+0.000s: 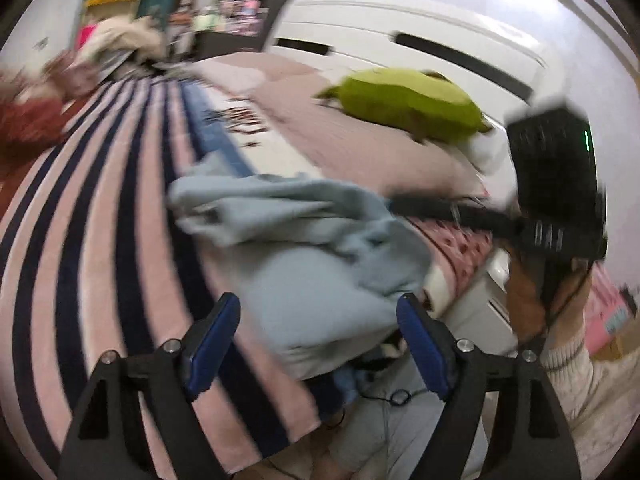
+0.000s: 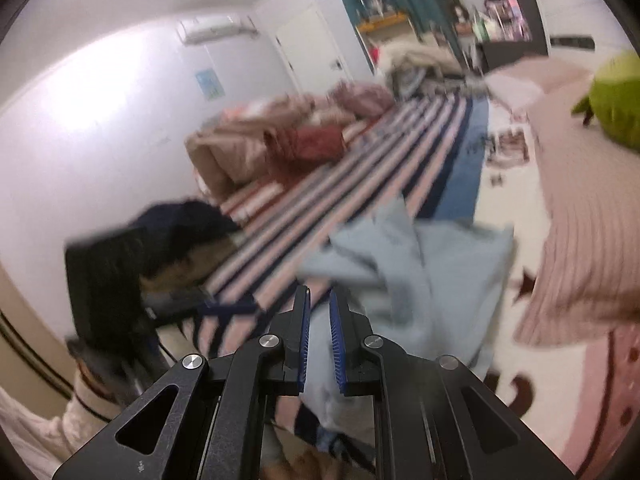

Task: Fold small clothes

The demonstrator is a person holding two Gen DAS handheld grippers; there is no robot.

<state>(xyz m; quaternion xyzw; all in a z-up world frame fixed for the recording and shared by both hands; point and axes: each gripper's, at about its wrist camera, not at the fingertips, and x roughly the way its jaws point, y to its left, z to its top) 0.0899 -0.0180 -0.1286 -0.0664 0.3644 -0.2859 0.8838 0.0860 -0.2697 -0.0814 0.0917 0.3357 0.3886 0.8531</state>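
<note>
Garment (image 2: pixel 400 264) pinched in right gripper (image 2: pixel 319 304), left gripper (image 1: pixel 318 312) spread.

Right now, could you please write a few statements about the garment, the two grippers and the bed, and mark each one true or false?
1. The right gripper is shut on the light blue garment. True.
2. The left gripper is clamped on the garment. False: its jaws stand wide apart, pads off the cloth.
3. The striped blanket is pink and navy. True.
4. The green cushion lies on the floor. False: it lies on the bed.
</note>
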